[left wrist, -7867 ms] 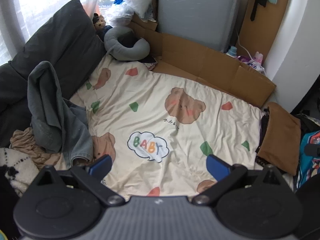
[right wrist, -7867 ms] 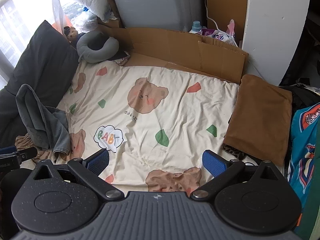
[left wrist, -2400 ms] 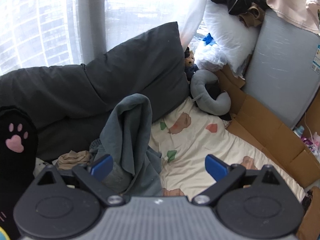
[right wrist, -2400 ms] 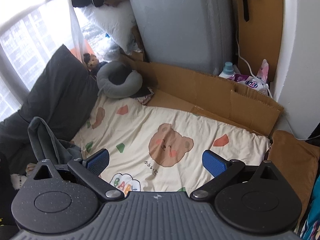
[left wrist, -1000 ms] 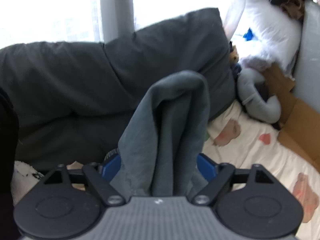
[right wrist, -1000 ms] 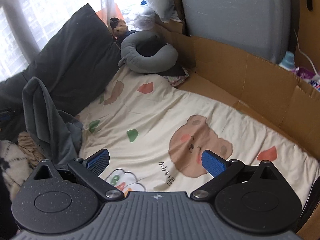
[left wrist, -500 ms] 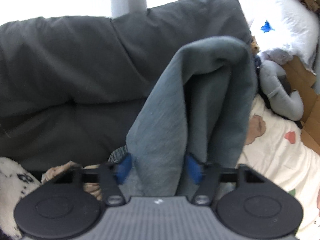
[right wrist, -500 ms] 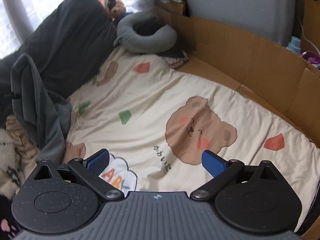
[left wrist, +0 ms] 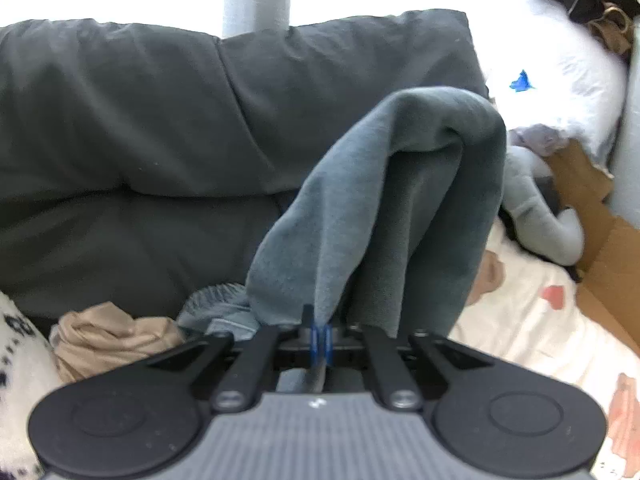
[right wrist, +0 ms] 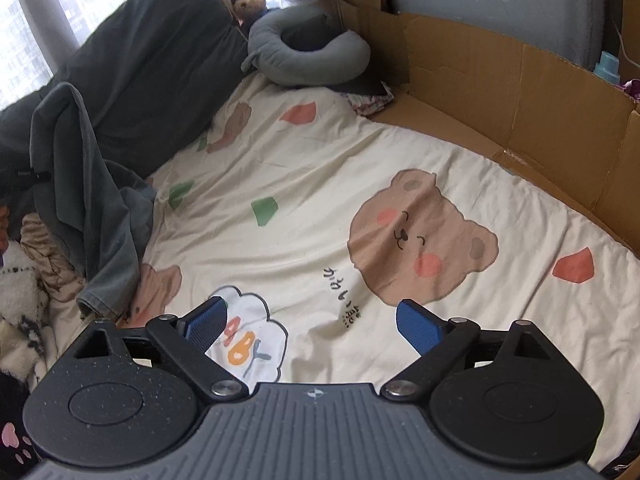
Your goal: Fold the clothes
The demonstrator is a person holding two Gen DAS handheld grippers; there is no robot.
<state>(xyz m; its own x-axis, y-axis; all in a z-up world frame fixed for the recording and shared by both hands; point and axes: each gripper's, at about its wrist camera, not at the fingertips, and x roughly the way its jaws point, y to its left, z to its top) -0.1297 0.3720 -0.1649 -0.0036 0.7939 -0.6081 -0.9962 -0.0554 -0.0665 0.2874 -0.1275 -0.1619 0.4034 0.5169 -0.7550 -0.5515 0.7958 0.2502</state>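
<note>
Left gripper (left wrist: 319,334) has just clamped onto a fold of the grey-green garment (left wrist: 384,208), which drapes up against the dark cushion (left wrist: 160,128) at the bed's edge. Right gripper (right wrist: 312,326) hangs released over the bear-print sheet (right wrist: 320,184), gripping nothing.

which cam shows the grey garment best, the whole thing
The right wrist view: there the grey garment shows whole, draped against the dark cushion beside the bear-print sheet. The left wrist view shows only a close hanging fold, pinched in the shut left gripper.
</note>
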